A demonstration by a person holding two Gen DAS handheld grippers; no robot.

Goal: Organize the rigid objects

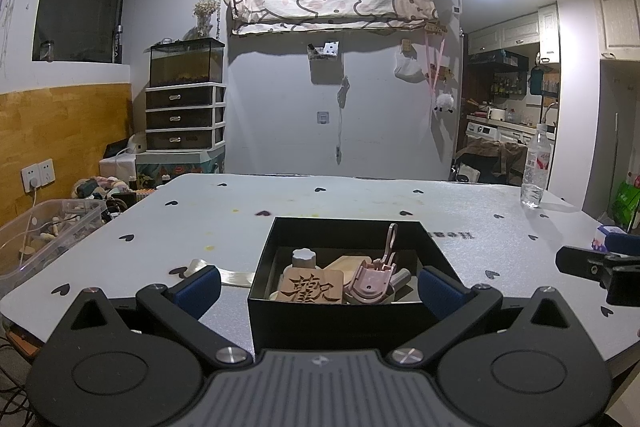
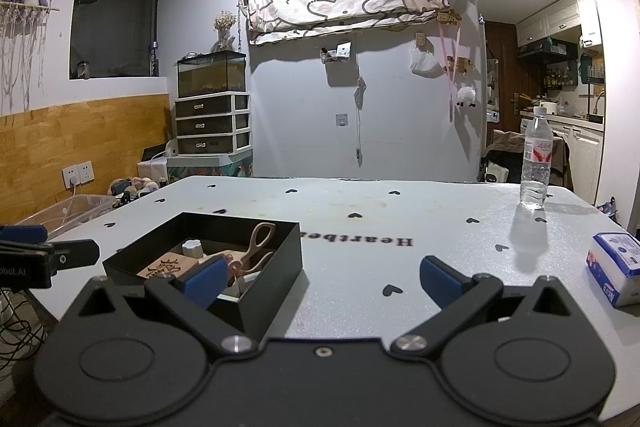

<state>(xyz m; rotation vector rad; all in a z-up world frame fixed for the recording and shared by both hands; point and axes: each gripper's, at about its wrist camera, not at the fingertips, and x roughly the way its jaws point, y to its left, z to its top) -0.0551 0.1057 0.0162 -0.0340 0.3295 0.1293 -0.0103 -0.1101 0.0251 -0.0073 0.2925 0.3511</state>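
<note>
Worktop (image 1: 360, 203): white cover printed with small black hearts; some yellowish stains towards the far side.
Black box (image 1: 340, 323): open-topped, on the near part of the worktop, directly in front of the left gripper.
Box contents: carved wooden block (image 1: 312, 287) lying flat at the front; pink eyelash curler (image 1: 374, 277) propped against the right side, handle loops up; white scalloped cap (image 1: 304, 258) behind the block. Other pieces partly hidden, not identified.
Left gripper (image 1: 318, 287): jaws wide apart, empty, one blue pad either side of the box's near end.
Right gripper (image 2: 320, 283): jaws wide apart, empty, over bare worktop just right of the box.
Water bottle (image 2: 536, 163): upright, far right.
Tissue pack (image 2: 614, 267): right edge of the worktop.
</note>
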